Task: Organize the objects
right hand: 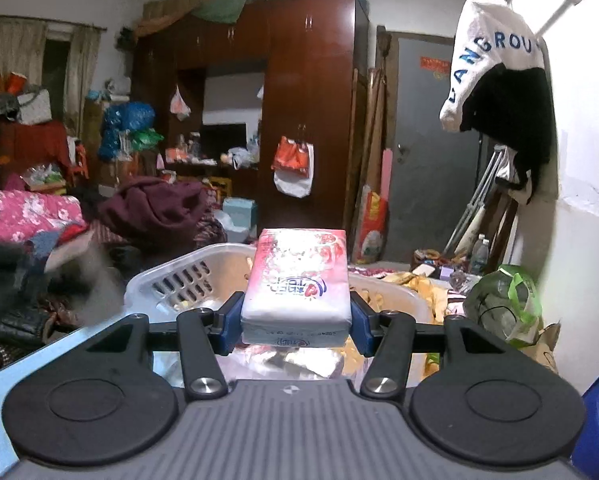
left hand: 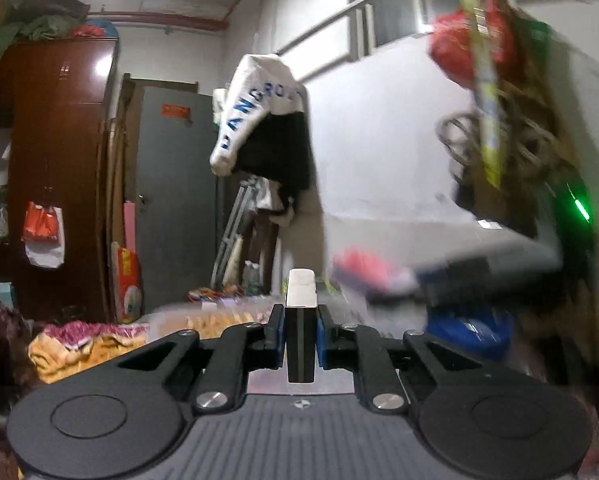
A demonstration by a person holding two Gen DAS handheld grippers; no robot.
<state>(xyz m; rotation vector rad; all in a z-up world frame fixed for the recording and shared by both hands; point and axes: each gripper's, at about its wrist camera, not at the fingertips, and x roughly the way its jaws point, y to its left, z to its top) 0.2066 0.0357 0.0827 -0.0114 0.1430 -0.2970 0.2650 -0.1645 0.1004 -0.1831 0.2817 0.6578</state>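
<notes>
The left gripper (left hand: 300, 330) points nearly level, its blue pads clamped on a narrow black-and-white box (left hand: 300, 320) standing upright between them. The right gripper (right hand: 295, 316) tilts slightly downward, its jaws pressed against both sides of a pink tissue pack (right hand: 297, 284), held over a white slotted basket (right hand: 175, 280).

The room is cluttered: a dark wooden wardrobe (right hand: 299, 92), a grey door (right hand: 431, 152) and a white garment (right hand: 487, 52) hanging on the wall.

Only the left wrist view shows a blurred device with a green light (left hand: 575, 204). Only the right wrist view shows the basket and a floral quilt (right hand: 23, 212).
</notes>
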